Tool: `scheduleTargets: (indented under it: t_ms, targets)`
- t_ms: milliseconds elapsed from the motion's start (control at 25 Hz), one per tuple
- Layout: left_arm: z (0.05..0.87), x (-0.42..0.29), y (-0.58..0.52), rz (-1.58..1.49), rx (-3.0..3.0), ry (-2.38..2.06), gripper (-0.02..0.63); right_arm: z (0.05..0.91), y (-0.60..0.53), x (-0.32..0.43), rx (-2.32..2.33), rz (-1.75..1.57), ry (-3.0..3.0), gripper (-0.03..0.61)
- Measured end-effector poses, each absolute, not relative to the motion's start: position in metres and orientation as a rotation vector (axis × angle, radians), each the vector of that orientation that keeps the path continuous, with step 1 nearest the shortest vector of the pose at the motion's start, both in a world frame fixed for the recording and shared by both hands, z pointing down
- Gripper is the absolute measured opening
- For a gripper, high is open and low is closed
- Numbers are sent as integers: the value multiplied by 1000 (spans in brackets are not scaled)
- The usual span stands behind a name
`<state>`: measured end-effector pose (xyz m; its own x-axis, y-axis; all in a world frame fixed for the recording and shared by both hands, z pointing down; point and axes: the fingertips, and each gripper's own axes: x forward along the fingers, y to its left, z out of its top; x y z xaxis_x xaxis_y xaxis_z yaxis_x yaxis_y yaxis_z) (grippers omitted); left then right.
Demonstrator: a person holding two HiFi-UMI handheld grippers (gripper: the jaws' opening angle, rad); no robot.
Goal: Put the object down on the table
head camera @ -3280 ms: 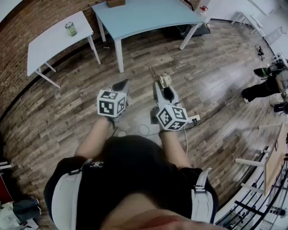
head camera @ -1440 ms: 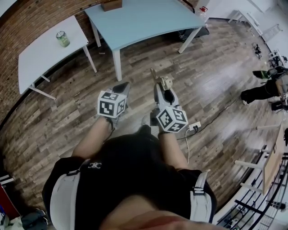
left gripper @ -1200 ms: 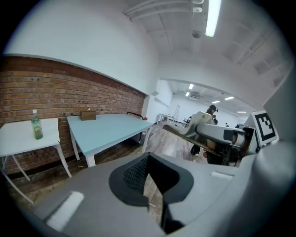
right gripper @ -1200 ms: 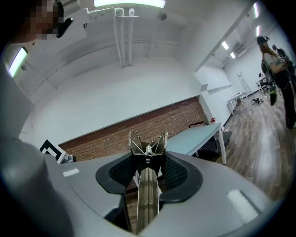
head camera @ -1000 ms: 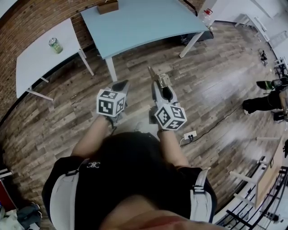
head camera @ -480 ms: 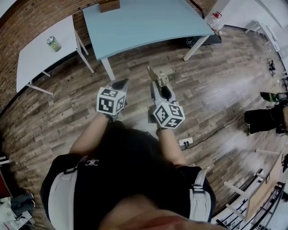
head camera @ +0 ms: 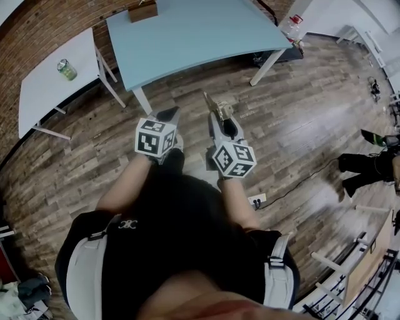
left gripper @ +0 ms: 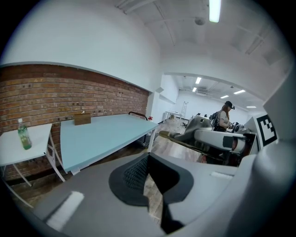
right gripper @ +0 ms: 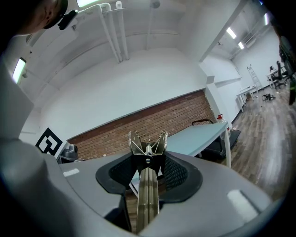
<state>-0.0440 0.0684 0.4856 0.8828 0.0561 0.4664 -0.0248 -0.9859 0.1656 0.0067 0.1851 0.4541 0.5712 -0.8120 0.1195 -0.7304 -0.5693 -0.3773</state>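
Observation:
My right gripper (head camera: 222,115) is shut on a slim brass-coloured metal tool (head camera: 216,105) that sticks out forward past the jaws. In the right gripper view the metal tool (right gripper: 147,150) stands between the dark pads, its forked head above them. My left gripper (head camera: 167,115) is beside it on the left, shut with nothing in it; in the left gripper view the left gripper (left gripper: 148,160) has its pads together. Both are held over the wood floor, short of the light blue table (head camera: 194,32), which is also in the left gripper view (left gripper: 97,136).
A brown box (head camera: 142,10) sits at the blue table's far edge. A white side table (head camera: 44,94) on the left carries a green bottle (head camera: 64,69). A power strip (head camera: 256,200) and cable lie on the floor behind, and a person (head camera: 369,164) is at the far right.
The blue table has come nearer in the head view as the person walks toward it. Both grippers keep their pose, the right one still holding the metal tool.

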Motion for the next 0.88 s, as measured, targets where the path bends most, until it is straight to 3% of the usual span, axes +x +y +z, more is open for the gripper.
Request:
scheduleTargets:
  t_ms: [880]
  targets:
    - [492,127,-22,706,2853,90,0,454,94,168,-2577,-425,1245,178]
